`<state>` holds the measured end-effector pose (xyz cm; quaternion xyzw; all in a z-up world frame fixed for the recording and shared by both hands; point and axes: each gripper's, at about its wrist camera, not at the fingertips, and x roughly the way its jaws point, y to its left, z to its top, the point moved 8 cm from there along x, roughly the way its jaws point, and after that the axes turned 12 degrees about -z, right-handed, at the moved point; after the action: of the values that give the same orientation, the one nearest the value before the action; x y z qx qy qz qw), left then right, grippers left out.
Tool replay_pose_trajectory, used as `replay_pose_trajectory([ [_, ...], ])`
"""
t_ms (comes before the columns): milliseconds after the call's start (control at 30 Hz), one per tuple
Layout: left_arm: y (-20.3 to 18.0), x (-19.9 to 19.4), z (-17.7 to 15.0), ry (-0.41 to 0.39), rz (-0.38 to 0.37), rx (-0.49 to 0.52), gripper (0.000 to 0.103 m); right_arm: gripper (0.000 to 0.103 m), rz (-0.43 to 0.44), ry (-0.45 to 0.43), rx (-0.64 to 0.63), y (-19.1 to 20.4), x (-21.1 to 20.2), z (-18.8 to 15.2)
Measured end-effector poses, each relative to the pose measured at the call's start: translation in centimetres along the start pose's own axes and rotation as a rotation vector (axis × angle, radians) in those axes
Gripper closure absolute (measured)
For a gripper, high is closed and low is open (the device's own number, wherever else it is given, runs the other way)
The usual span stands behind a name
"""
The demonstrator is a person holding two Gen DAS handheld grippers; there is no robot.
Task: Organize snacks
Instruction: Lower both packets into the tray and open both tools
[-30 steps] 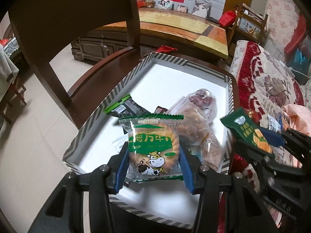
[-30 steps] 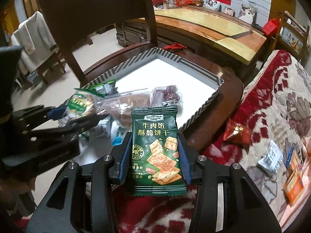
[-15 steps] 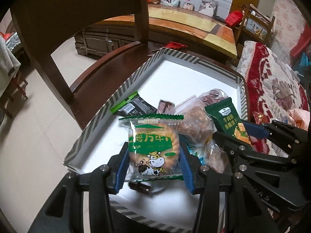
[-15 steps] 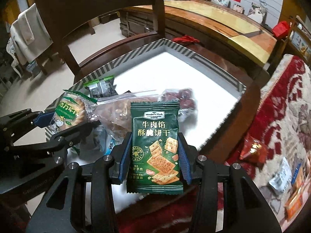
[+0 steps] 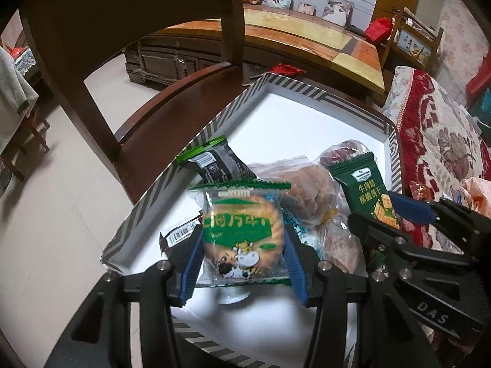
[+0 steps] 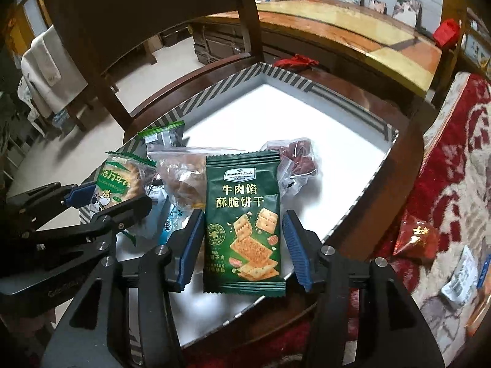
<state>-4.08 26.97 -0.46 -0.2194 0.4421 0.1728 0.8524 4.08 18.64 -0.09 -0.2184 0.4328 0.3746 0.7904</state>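
Note:
My left gripper (image 5: 242,260) is shut on a clear-and-green cow-print biscuit pack (image 5: 241,236), held over the near end of a white tray with a striped rim (image 5: 214,122). My right gripper (image 6: 242,245) is shut on a dark green cracker packet (image 6: 242,220), held over the tray's near right part. That packet also shows in the left wrist view (image 5: 365,190). In the tray lie a black snack pack with a green edge (image 5: 214,165), a clear bag of brown pastries (image 5: 310,193) and a bag of dark red pieces (image 6: 299,156).
The tray sits on a dark wooden chair seat (image 5: 172,113) with its backrest (image 5: 122,15) behind. A red floral sofa cover (image 6: 454,168) on the right holds a red packet (image 6: 415,239) and other loose snacks (image 6: 460,282). A long wooden cabinet (image 5: 276,43) stands behind.
Both grippers have moved forward and to the left over the tray with their packs. The right gripper's green packet now hangs above the tray instead of over the sofa edge.

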Motion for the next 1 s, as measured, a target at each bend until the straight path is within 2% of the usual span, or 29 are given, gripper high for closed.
replay_pose_trajectory([
  [300, 0.4, -1.1, 0.2, -0.028, 0.005, -0.015, 0.039, 0.051, -0.039, -0.059, 0.018, -1.0, -2.6, -0.2],
  [433, 0.1, -1.4, 0.2, -0.035, 0.000, -0.018, 0.036, 0.050, -0.049, -0.055, 0.030, -1.6, -3.0, -0.7],
  [567, -0.2, -1.7, 0.2, -0.039, -0.003, -0.009, 0.033, 0.050, -0.106, -0.033, 0.025, -2.4, -2.5, -1.3],
  [767, -0.3, -1.6, 0.1, -0.034, -0.006, -0.010, 0.033, 0.051, -0.162, -0.014, -0.028, -2.4, -1.3, -1.1],
  [1000, -0.3, -1.4, 0.0, -0.025, -0.005, -0.016, 0.033, 0.050, -0.254, 0.002, -0.154, -0.9, 0.8, -0.1],
])
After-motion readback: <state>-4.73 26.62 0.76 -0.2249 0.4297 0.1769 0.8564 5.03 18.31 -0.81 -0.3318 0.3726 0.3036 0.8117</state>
